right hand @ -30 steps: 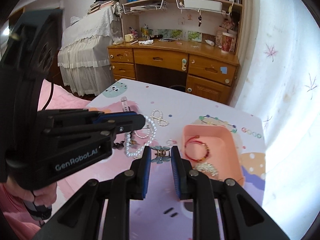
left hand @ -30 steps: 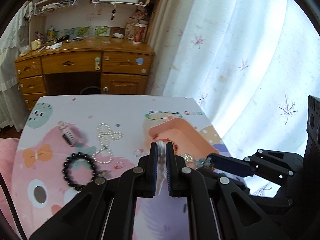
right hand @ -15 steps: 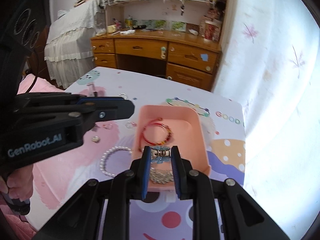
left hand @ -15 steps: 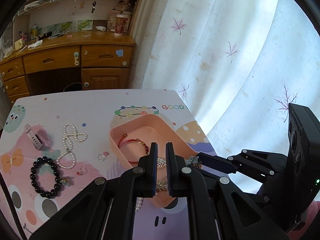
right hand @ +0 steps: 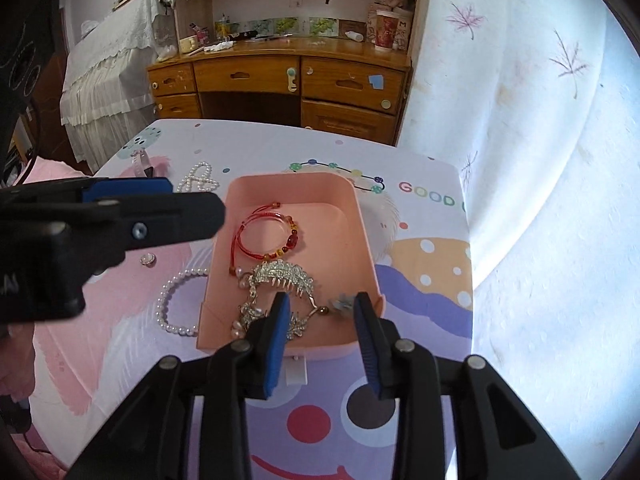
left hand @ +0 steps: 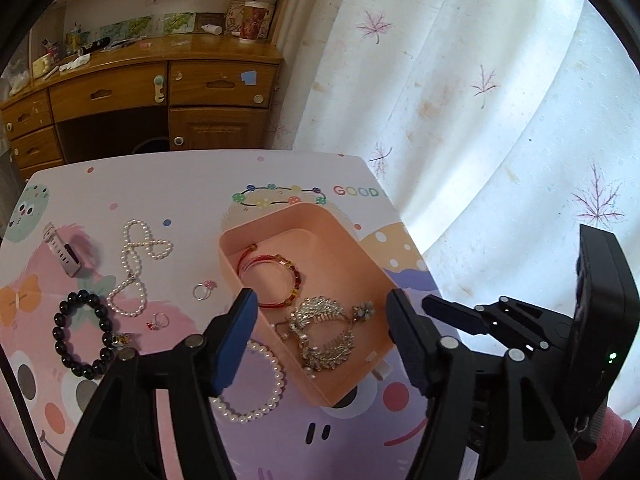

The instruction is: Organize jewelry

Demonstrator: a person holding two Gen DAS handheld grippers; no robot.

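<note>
Left gripper (left hand: 320, 300), jaws spread wide and holding nothing, hovers over the near end of a pink tray (left hand: 348, 248) that rests on a cartoon-printed table mat (left hand: 160, 188). Right gripper (right hand: 320, 308), jaws likewise parted and empty, stands at the tray's near rim. Inside the tray lie a red cord bracelet (right hand: 272, 236) with amber beads toward the far end, a silver rhinestone hair comb (right hand: 280, 276) at the middle, and a small blue-grey flower clip (right hand: 340, 304) beside the right wall, between the right gripper's fingertips but not grasped. A further silver ornament (left hand: 328, 348) lies against the comb at the near end. On the mat outside the tray: a white pearl bracelet (left hand: 256, 384) just beside its left wall, a black bead bracelet (left hand: 80, 332), a looped pearl necklace (left hand: 136, 264), two small rings (left hand: 202, 290), and a watch (left hand: 62, 250). A wooden desk (right hand: 280, 76) and a curtain (left hand: 480, 100) stand behind.
</note>
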